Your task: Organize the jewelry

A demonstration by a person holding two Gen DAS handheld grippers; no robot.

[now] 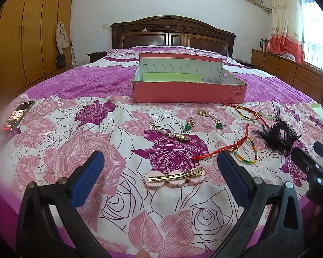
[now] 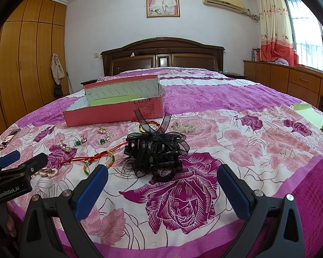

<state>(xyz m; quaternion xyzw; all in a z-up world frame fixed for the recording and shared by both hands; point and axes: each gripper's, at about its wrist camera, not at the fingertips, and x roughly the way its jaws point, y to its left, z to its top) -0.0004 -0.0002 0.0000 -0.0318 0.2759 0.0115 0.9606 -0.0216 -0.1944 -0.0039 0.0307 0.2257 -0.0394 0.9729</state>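
Jewelry lies on the floral bedspread in front of an open pink box (image 1: 189,91), also in the right wrist view (image 2: 116,112). My left gripper (image 1: 160,161) is open and empty, just before a pink flower hair clip (image 1: 175,178). Beyond it lie pearl earrings (image 1: 172,132), a second pearl piece (image 1: 211,118) and a red and multicolour cord bracelet (image 1: 245,150). My right gripper (image 2: 162,175) is open and empty, just short of a black lace hair claw (image 2: 155,150), which also shows in the left wrist view (image 1: 275,135). A pale bead bracelet (image 2: 183,126) lies behind it.
A phone (image 1: 17,116) lies at the bed's left edge. Green paper (image 2: 312,116) lies at the right edge. The headboard (image 2: 163,56) stands at the far end, wardrobes (image 1: 25,34) on the left, and low cabinets (image 2: 290,81) under the window on the right.
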